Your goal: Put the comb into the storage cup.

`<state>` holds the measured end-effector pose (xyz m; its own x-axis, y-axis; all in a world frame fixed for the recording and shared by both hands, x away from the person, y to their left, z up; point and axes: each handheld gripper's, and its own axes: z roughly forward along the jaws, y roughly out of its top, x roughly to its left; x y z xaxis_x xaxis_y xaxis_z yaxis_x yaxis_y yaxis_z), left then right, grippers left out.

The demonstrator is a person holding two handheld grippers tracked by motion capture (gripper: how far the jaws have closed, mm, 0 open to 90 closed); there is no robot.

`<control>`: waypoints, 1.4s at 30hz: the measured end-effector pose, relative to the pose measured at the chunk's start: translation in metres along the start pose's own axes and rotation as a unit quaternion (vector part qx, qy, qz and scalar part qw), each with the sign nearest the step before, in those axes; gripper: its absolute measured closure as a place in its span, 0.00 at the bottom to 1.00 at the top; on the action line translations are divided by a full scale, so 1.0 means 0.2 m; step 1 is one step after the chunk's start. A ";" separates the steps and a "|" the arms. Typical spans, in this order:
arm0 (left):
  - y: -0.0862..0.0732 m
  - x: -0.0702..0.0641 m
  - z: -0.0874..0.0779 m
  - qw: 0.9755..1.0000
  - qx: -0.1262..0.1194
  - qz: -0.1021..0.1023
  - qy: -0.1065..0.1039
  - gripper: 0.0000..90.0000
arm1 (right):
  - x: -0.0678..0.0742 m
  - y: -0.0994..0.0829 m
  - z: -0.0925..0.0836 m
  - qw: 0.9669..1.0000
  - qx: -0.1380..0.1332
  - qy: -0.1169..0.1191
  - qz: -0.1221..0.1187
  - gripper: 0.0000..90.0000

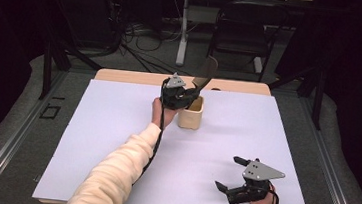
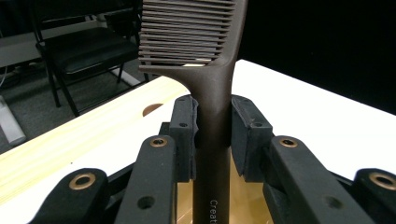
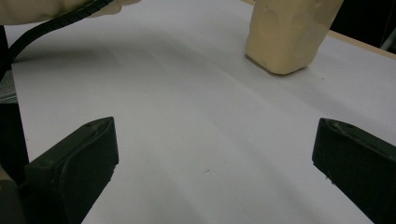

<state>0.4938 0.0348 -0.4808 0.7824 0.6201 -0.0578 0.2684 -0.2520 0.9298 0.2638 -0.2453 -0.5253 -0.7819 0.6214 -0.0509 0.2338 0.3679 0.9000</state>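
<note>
Left gripper (image 1: 188, 93) clamped on brown comb (image 2: 212, 93) handle, directly above beige cup (image 1: 191, 114), teeth up. Lower straight, keep handle vertical, clear the rim, release only once seated. Right gripper (image 1: 228, 174) gaping, empty, well apart from cup.

Only the beige cup (image 1: 191, 113) interrupts the white table (image 1: 116, 126); open room all around.

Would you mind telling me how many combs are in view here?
1. The brown comb is clamped by its handle in the left gripper, teeth up, above the beige cup. The cup's inside is mostly hidden.
</note>
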 end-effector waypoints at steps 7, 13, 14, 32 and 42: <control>0.00 0.00 0.00 1.000 0.004 0.002 -0.002 0.80 | 0.00 0.00 0.00 1.000 0.000 0.000 0.000 0.00; 0.00 -0.01 0.01 1.000 0.008 0.004 -0.002 0.80 | 0.00 0.00 0.00 1.000 0.000 0.000 0.000 0.00; 0.00 -0.01 0.01 1.000 0.008 0.005 -0.003 0.80 | 0.00 0.00 0.00 1.000 0.000 0.000 0.000 0.00; -0.02 -0.03 0.02 0.999 0.028 0.019 0.004 0.80 | 0.00 0.00 0.00 1.000 -0.001 0.000 0.000 0.00; -0.03 -0.03 0.03 0.998 0.048 0.024 0.010 0.80 | 0.00 0.00 0.00 1.000 0.001 0.000 0.000 0.00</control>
<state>0.4910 0.0278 -0.4875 0.7843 0.6204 -0.0059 0.2848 -0.3515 0.8918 0.2639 -0.2452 -0.5254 -0.7821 0.6210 -0.0513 0.2349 0.3701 0.8988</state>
